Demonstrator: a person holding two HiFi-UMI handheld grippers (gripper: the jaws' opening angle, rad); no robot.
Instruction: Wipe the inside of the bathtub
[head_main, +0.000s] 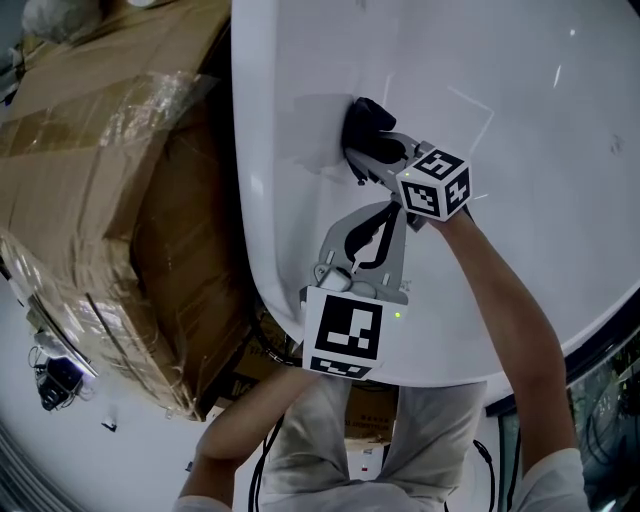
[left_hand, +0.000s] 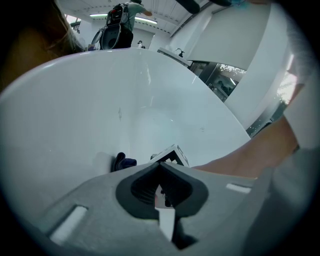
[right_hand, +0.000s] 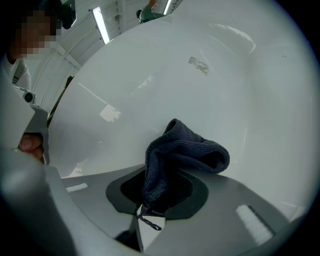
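The white bathtub (head_main: 520, 120) fills the right of the head view. A dark blue cloth (head_main: 365, 125) lies pressed against its inner wall near the left rim, and my right gripper (head_main: 368, 158) is shut on it. In the right gripper view the cloth (right_hand: 185, 147) bunches up out of the closed jaws (right_hand: 157, 192) against the tub wall (right_hand: 210, 65). My left gripper (head_main: 375, 228) hovers just behind the right one, over the tub's near side. Its jaws are shut with nothing in them (left_hand: 161, 187). Beyond them the left gripper view shows the cloth (left_hand: 122, 161) and the right gripper's marker cube (left_hand: 171, 155).
Large cardboard boxes (head_main: 100, 190) wrapped in plastic stand against the tub's left side. Cables and small gear (head_main: 55, 375) lie on the floor at the lower left. A person (left_hand: 122, 22) stands far behind the tub, and glass panels (left_hand: 225, 80) run along its far right.
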